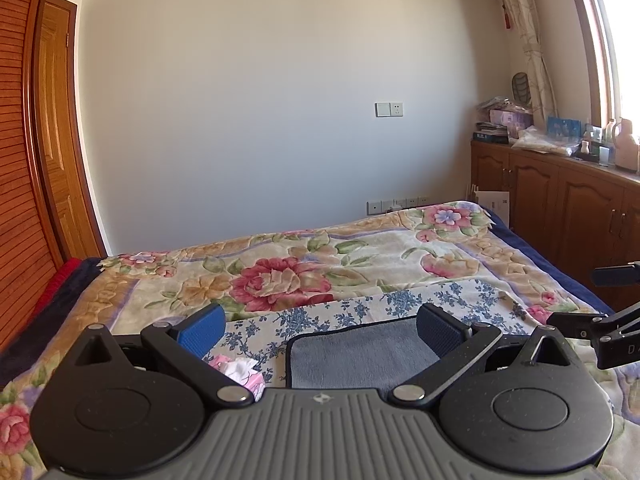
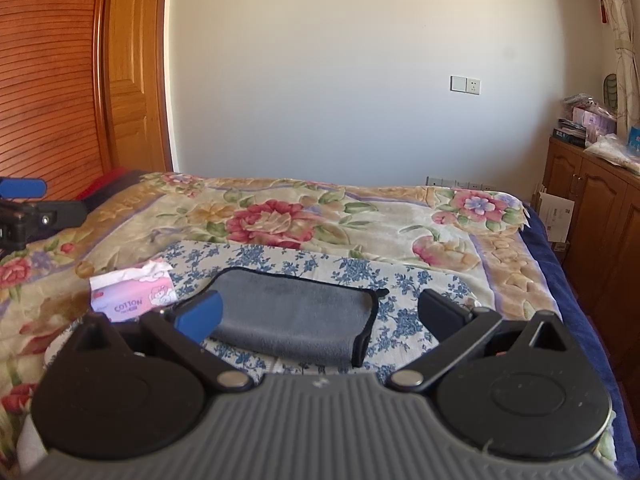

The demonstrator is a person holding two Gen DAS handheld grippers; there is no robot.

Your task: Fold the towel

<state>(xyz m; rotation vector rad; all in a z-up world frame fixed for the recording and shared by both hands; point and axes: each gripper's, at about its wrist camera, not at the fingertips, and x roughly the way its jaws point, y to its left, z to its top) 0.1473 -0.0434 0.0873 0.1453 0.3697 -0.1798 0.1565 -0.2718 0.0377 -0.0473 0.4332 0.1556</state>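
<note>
Grey towel (image 2: 292,316), already doubled, lay on blue-flowered cloth (image 2: 404,284) on bed (image 2: 500,248); both grippers, left (image 1: 320,330) and right (image 2: 320,314), hovered above, jaws apart, empty; judged next: grasp an edge for another fold.

Grey towel (image 2: 296,316): matt, soft-napped cloth with a black stitched border. Blue-flowered cloth (image 2: 404,312) beneath: thin, smooth weave. Floral blanket (image 1: 320,264): plush, embossed pile. Tissue pack (image 2: 132,296): glossy pink plastic film, crumpled white paper at its top. Right gripper (image 2: 320,314): matt black plastic links, shiny metal pivots, ribbed grey body. Cabinets (image 1: 560,204): varnished wood.
</note>
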